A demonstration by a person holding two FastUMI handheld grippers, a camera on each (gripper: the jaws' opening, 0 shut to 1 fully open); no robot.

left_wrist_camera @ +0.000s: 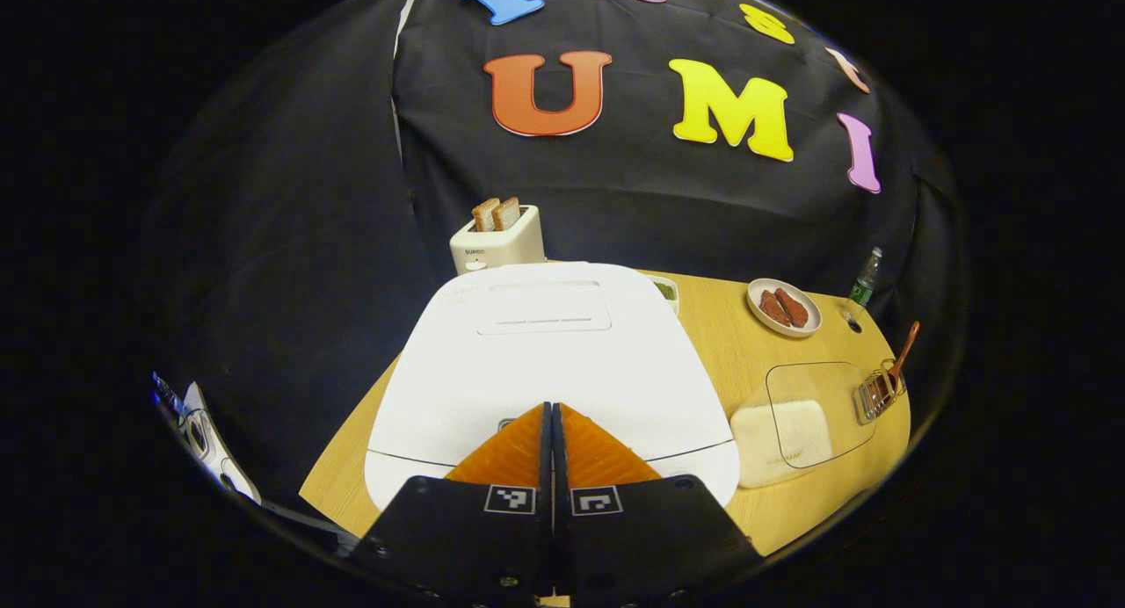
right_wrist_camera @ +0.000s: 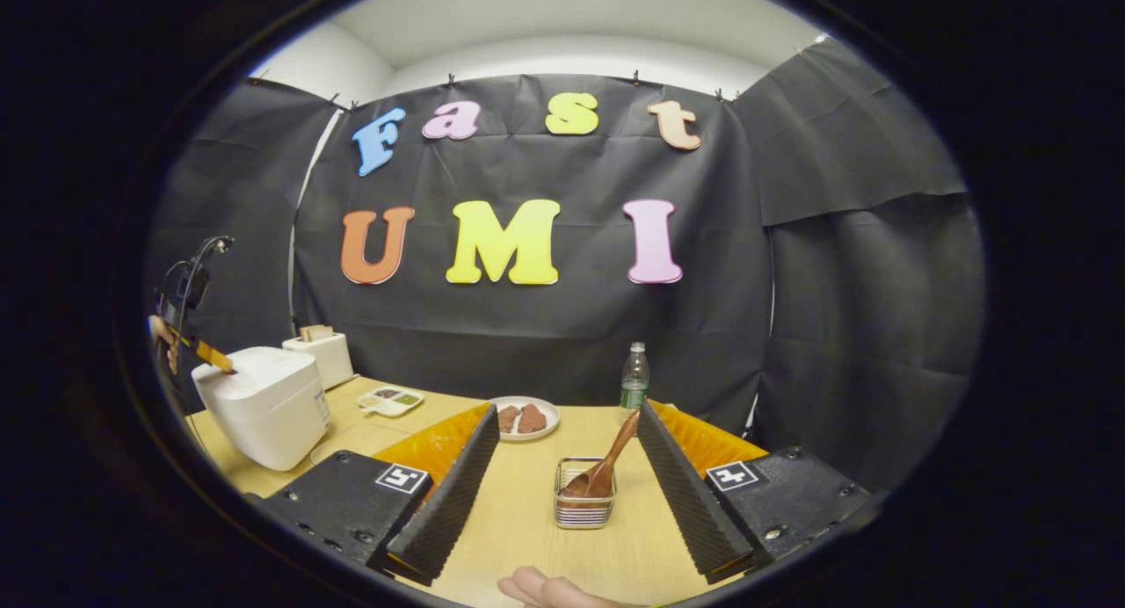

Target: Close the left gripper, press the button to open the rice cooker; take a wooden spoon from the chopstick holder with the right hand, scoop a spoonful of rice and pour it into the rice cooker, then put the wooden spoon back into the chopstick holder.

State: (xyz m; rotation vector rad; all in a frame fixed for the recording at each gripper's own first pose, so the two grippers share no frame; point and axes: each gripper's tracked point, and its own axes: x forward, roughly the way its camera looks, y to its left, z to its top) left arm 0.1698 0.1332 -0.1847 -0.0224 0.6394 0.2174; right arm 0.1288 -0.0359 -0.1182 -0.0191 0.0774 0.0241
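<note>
The left gripper (left_wrist_camera: 552, 410) has its two orange fingers pressed flat together, nothing between them, and their joined tips sit right at the front edge of the white rice cooker (left_wrist_camera: 549, 353), whose lid is down; whether they touch it I cannot tell. From the right gripper view the same cooker (right_wrist_camera: 264, 406) stands at the left end of the wooden table (right_wrist_camera: 527, 520), with that other gripper (right_wrist_camera: 206, 355) slanting down onto its top from the left. The right gripper (right_wrist_camera: 562, 467) is spread wide and holds nothing, and between its fingers, a little ahead, sits the wire chopstick holder (right_wrist_camera: 584, 507) with one wooden spoon (right_wrist_camera: 606, 463) in it. The spoon's bowl is down in the holder and its handle leans up and to the right, toward the back wall. In the left gripper view the holder (left_wrist_camera: 876, 394) and the spoon (left_wrist_camera: 903, 351) are small at the far right edge of the table, the handle again slanting up and right. That view also takes in a clear container (left_wrist_camera: 813, 410) over white rice (left_wrist_camera: 782, 437). One toaster (left_wrist_camera: 497, 237) with two slices stands behind the cooker, one plate (left_wrist_camera: 784, 307) carries two brown pieces, and one green bottle (left_wrist_camera: 865, 281) is at the back. The right gripper view adds a small divided tray (right_wrist_camera: 391, 401) and fingertips (right_wrist_camera: 545, 588) at the bottom edge.
</note>
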